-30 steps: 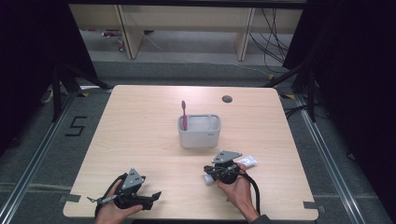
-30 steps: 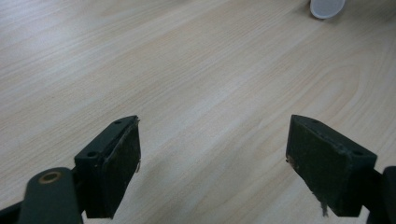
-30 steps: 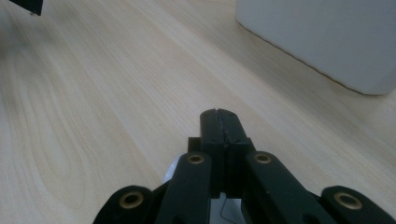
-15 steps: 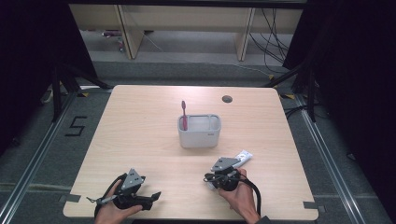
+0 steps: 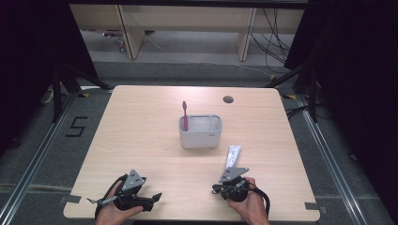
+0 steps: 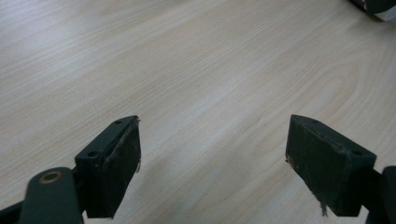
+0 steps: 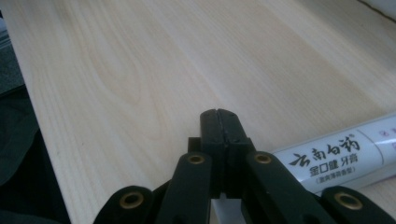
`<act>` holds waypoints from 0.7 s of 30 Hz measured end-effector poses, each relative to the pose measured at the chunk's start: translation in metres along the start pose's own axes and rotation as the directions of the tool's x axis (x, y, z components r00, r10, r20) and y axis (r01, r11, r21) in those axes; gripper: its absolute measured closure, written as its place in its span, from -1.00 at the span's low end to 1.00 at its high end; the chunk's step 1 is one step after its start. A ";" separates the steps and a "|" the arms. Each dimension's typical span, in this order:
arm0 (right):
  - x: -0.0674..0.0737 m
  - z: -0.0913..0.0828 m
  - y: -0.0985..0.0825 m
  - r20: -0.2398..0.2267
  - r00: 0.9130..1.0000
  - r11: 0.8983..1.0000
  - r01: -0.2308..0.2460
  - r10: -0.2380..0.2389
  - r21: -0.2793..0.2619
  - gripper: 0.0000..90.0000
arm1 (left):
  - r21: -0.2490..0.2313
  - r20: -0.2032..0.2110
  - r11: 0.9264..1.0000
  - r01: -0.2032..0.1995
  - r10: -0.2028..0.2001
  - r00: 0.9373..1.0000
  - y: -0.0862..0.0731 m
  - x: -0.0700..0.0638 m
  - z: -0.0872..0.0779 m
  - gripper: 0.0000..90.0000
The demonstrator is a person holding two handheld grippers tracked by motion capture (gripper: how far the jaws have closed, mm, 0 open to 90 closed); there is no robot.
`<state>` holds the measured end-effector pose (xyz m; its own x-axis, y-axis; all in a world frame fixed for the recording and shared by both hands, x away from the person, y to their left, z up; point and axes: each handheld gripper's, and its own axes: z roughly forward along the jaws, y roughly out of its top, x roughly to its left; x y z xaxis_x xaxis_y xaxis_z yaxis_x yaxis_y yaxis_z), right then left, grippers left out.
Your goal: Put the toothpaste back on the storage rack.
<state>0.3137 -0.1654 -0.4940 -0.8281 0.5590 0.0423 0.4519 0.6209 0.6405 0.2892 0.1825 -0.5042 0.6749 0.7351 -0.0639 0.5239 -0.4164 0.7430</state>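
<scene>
A grey holder [image 5: 200, 132] stands mid-table with a red toothbrush [image 5: 185, 115] upright in its left compartment. A white toothpaste tube [image 5: 233, 156] lies flat on the table in front of the holder, to the right. My right gripper [image 5: 216, 189] rests just nearer than the tube, close to the front edge. Its jaws are shut with nothing between them [image 7: 218, 126], and the tube [image 7: 345, 156] lies beside them at the right. My left gripper [image 5: 154, 200] sits at the front left, open over bare wood [image 6: 212, 163].
The wooden table [image 5: 141, 140] has a small round cable hole [image 5: 228, 99] at the back right. Both hands rest near the front edge. Wooden shelving [image 5: 187, 28] and cables stand on the floor beyond the table.
My right gripper has drawn back toward the front edge, away from the toothpaste tube. The tube has turned and now points away toward the holder. The left gripper has not moved.
</scene>
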 end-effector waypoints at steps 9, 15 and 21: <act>-0.004 -0.013 -0.013 0.027 1.000 1.000 0.003 -0.004 0.019 1.00 | -0.006 -0.001 1.000 0.006 -0.006 1.000 0.000 -0.001 0.001 -0.60; -0.011 -0.023 -0.023 0.048 0.999 1.000 -0.025 0.025 0.001 1.00 | -0.004 0.001 1.000 0.005 -0.005 1.000 0.000 -0.001 0.001 -0.60; -0.018 -0.034 -0.030 0.062 0.997 0.999 -0.050 0.050 0.006 1.00 | -0.001 0.003 1.000 0.006 -0.006 1.000 0.000 -0.001 0.001 -0.60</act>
<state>0.3041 -0.2132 -0.4880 -0.7825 0.6220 0.0267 0.4950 0.5956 0.6326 0.2888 0.1810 -0.5049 0.6732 0.7361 -0.0702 0.5275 -0.4116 0.7432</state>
